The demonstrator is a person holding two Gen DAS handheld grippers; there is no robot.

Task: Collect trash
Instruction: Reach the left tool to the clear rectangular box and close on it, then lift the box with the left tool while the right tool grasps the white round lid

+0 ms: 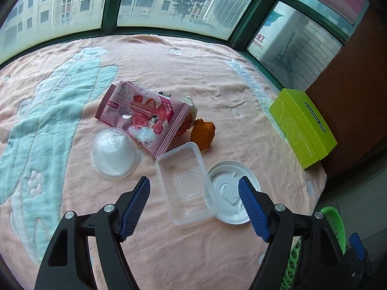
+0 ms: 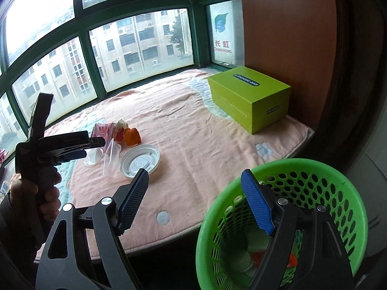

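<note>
My left gripper (image 1: 194, 207), jaws spread and empty, hovers over the clear rectangular plastic tray (image 1: 186, 184), whose long axis runs away from me, between its fingers.

Left gripper (image 1: 193, 191) is pointing steeply downward, jaws standing wide apart with nothing pressed between the blue pads. Right gripper (image 2: 194, 183) is tilting downward, likewise agape and empty. A hand (image 2: 36, 191) is gripping the left handle.

Scattered plastic trash (image 1: 186, 183) beside green basket (image 2: 314, 169)
</note>
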